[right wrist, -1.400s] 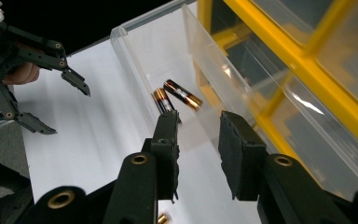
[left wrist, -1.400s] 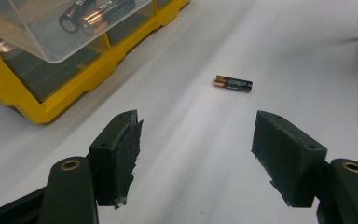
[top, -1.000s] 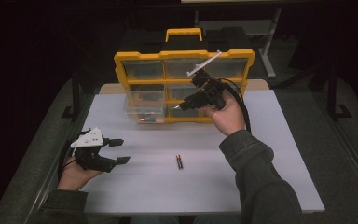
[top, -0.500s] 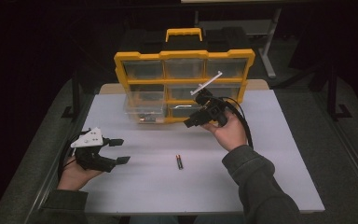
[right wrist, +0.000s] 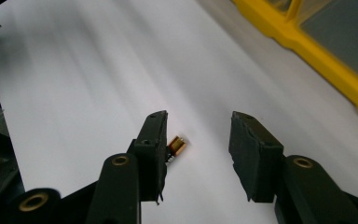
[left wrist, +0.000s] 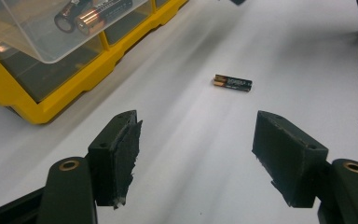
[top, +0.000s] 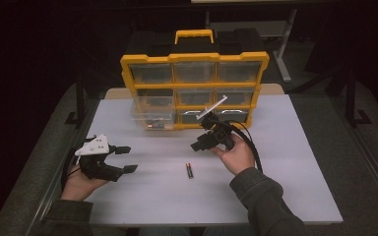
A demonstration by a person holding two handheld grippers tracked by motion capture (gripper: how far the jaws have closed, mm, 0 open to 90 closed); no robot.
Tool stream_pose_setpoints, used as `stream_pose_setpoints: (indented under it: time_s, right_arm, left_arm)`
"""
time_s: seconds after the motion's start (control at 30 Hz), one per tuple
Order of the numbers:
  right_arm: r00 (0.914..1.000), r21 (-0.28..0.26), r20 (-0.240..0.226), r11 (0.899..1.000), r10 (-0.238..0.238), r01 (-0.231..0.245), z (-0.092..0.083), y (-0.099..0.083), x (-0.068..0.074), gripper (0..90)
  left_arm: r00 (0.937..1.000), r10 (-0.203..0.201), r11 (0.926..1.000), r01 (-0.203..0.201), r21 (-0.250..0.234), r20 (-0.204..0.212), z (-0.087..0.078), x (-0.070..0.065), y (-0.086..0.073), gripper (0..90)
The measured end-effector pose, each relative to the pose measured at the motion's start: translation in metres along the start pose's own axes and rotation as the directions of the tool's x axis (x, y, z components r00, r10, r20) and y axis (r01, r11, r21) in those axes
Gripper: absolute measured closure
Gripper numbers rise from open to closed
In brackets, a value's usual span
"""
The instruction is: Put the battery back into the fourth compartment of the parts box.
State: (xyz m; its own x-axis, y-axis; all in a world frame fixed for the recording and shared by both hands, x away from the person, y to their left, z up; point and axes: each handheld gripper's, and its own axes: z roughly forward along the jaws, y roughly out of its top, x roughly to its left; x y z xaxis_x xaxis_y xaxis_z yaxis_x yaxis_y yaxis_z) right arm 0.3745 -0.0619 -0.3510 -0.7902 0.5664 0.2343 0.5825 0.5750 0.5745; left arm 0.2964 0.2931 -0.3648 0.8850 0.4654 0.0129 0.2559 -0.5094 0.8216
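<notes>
A: Your left gripper (top: 122, 158) rests at the tabletop's (top: 295, 162) left edge, jaws released and empty

B: And the battery (top: 189, 170)?

A: Mid-tabletop, in front of the organizer (top: 195, 58). Your right gripper (top: 198, 145) is above it, jaws just opening, nothing between them. I'd say you're on the approach: lower, straddle the battery, then clench

Dark room; white table (top: 295, 162) (grey floor (top: 364, 147) around).
</notes>
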Motion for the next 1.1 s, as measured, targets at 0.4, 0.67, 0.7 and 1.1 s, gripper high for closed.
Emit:
stream_pose_setpoints:
  time_s: [0.4,0.67,0.7,1.1]
  right_arm:
    - [0.9998,0.032,-0.013,0.999,0.012,-0.011,0.028,-0.014,0.007,55.5]
    - [1.0000,0.077,0.003,0.997,-0.002,0.001,0.047,-0.023,0.014,55.5]
    - [1.0000,0.079,0.005,0.997,0.000,0.000,0.050,-0.024,0.015,55.6]
    - [0.9995,0.138,0.032,0.990,-0.004,0.000,0.077,-0.032,0.023,56.5]
  left_arm:
    - [1.0000,0.000,1.0000,0.000,-0.003,-0.001,0.001,0.001,0.000,31.1]
    - [1.0000,0.000,1.0000,0.000,-0.003,0.003,0.001,0.000,0.000,31.1]
    - [1.0000,-0.002,1.0000,0.002,-0.005,0.003,0.002,0.000,0.000,31.1]
    - [1.0000,0.002,1.0000,-0.002,-0.003,0.002,0.001,0.001,0.000,31.0]
